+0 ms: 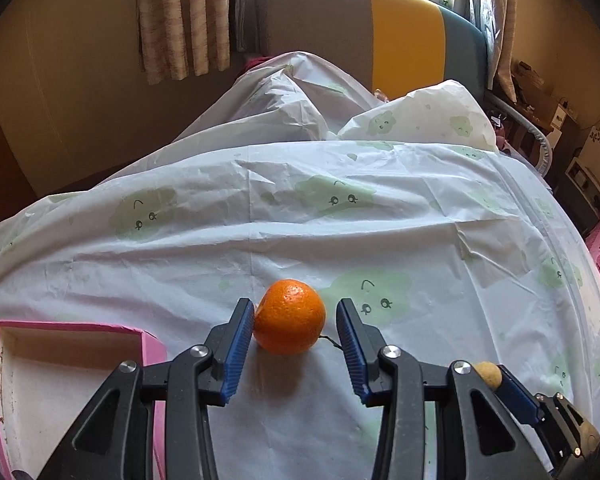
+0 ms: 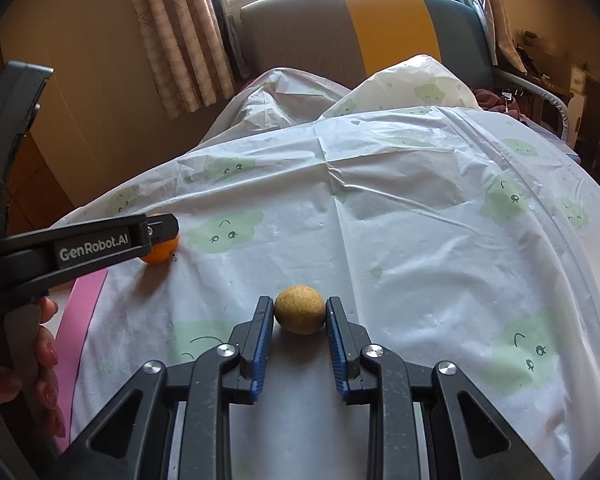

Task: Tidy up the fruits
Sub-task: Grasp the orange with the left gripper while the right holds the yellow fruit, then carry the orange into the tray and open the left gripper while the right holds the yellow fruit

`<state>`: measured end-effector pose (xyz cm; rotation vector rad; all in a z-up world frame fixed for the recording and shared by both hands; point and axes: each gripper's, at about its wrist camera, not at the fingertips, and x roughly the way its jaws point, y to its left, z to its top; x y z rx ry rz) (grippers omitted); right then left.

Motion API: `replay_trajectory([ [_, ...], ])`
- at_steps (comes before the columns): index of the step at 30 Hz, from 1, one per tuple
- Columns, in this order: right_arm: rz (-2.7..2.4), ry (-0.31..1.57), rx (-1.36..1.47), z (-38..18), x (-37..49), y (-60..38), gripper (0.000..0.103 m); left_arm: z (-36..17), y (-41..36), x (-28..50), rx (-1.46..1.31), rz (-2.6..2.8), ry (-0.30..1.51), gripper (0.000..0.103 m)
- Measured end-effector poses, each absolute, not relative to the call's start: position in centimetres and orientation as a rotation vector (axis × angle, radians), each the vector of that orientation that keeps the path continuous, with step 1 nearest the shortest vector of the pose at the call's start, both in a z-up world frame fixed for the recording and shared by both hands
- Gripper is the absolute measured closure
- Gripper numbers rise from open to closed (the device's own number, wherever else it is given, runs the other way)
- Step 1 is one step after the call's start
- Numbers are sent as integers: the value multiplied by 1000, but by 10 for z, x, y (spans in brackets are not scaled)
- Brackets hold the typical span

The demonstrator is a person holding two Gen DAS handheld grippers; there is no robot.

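White plastic sheeting (image 1: 340, 232) printed with green clouds covers the surface under you. Your left gripper (image 1: 296, 320) stands released around the orange (image 1: 290, 316): one pad touches its side, the other sits clear. Your right gripper (image 2: 300, 312) is clenched on a small tan fruit (image 2: 299, 309). Left of the orange lies a pink box (image 1: 76, 326).

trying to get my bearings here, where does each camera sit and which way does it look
Left wrist: sits on the left claw, looking down along its fingers at the orange between the open pads; pink box at lower left.
Right wrist: sits on the right claw, shut on a small tan fruit; a hand shows at left.
Shared: orange, tan fruit, printed sheet.
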<state>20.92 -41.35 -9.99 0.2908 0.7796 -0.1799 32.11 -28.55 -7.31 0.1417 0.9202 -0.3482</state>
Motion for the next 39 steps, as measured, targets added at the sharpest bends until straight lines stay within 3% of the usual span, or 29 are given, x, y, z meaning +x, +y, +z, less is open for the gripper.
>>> replay_trajectory([
  [13, -178, 776, 296, -100, 209, -414, 76, -86, -280, 323, 122, -363, 949, 65],
  [22, -191, 782, 270, -100, 210, -412, 76, -52, -254, 278, 21, -456, 939, 65],
  [39, -231, 791, 175, -98, 213, -397, 76, -20, -139, 202, 66, -338, 828, 65],
])
